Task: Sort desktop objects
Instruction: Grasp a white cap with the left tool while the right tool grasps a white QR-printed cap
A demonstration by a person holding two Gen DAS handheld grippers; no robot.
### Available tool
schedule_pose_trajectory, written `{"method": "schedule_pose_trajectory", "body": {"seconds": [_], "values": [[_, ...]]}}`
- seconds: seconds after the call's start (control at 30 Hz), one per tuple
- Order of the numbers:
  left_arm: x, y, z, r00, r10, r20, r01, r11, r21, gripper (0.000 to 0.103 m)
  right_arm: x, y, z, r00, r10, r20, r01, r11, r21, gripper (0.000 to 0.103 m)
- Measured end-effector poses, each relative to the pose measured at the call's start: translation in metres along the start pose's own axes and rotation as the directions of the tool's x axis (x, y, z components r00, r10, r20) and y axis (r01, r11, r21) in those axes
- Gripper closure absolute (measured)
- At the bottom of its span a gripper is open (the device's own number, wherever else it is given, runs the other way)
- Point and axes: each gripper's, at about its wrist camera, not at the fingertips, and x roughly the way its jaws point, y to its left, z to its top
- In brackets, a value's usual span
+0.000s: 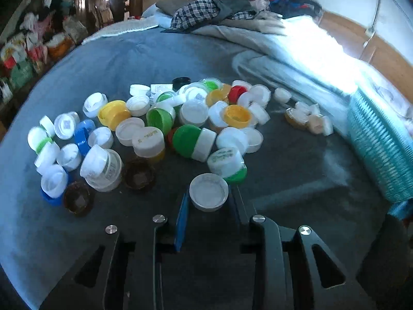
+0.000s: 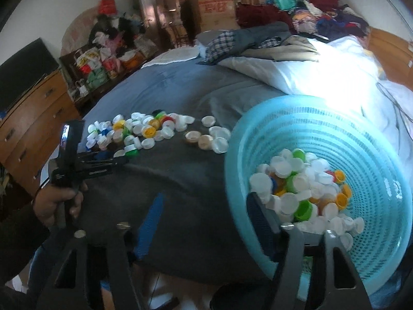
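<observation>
A pile of plastic bottle caps [image 1: 165,124], white, green, yellow, blue and red, lies on the grey-blue blanket [image 1: 116,59]. My left gripper [image 1: 209,201] has its fingers on both sides of a white cap [image 1: 208,195] at the pile's near edge and looks shut on it. The same gripper [image 2: 116,161] shows in the right wrist view, held by a hand. My right gripper [image 2: 206,206] is open and empty, its right finger over the rim of a light blue basket [image 2: 361,134] that holds several caps [image 2: 304,193].
A small group of caps [image 1: 307,118] lies apart to the right of the pile. The basket's wall [image 1: 379,149] stands at the right. White bedding [image 1: 309,59] and clothes [image 1: 206,13] are piled behind. A wooden dresser [image 2: 33,118] stands at the left.
</observation>
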Motion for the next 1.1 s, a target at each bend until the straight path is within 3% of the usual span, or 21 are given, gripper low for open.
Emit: {"method": "schedule_pose_trajectory", "body": {"seconds": [0.1,0.3,0.37,0.57,0.67,0.87,0.9,1.1], "values": [[-0.023,0.004,-0.004,0.999,-0.009,0.041,0.009,1.0,-0.016,0.078,0.016,0.016,0.006,0.999,0.05,-0.008,-0.05,0.998,-0.033,0.05],[-0.049,0.029,-0.013,0.998,-0.035,0.054,0.041,0.993,-0.112,0.078,0.083,0.055,0.035,0.986,0.164,-0.018,-0.165,0.982,-0.092,0.059],[-0.054,0.036,-0.014,0.997,-0.039,0.062,0.048,0.989,-0.138,0.078,0.113,0.07,0.046,0.986,0.162,-0.031,-0.165,0.976,-0.141,0.065],[-0.054,0.045,-0.012,0.997,-0.053,0.064,0.062,0.987,-0.15,0.078,0.195,0.097,0.055,0.982,0.143,-0.12,-0.168,0.959,-0.228,0.065],[-0.049,0.052,-0.009,0.996,-0.059,0.06,0.068,0.985,-0.16,0.078,0.217,0.1,0.059,0.979,0.149,-0.137,-0.177,0.958,-0.224,0.065],[-0.044,0.058,-0.004,0.996,-0.066,0.059,0.075,0.982,-0.175,0.078,0.24,0.107,0.067,0.975,0.158,-0.153,-0.192,0.952,-0.239,0.066],[-0.044,0.058,-0.004,0.996,-0.067,0.06,0.077,0.982,-0.175,0.078,0.24,0.107,0.068,0.976,0.155,-0.155,-0.189,0.953,-0.236,0.071],[-0.055,0.055,-0.004,0.995,-0.061,0.079,0.074,0.982,-0.173,0.078,0.215,0.104,0.071,0.98,0.149,-0.131,-0.175,0.962,-0.211,0.071]]}}
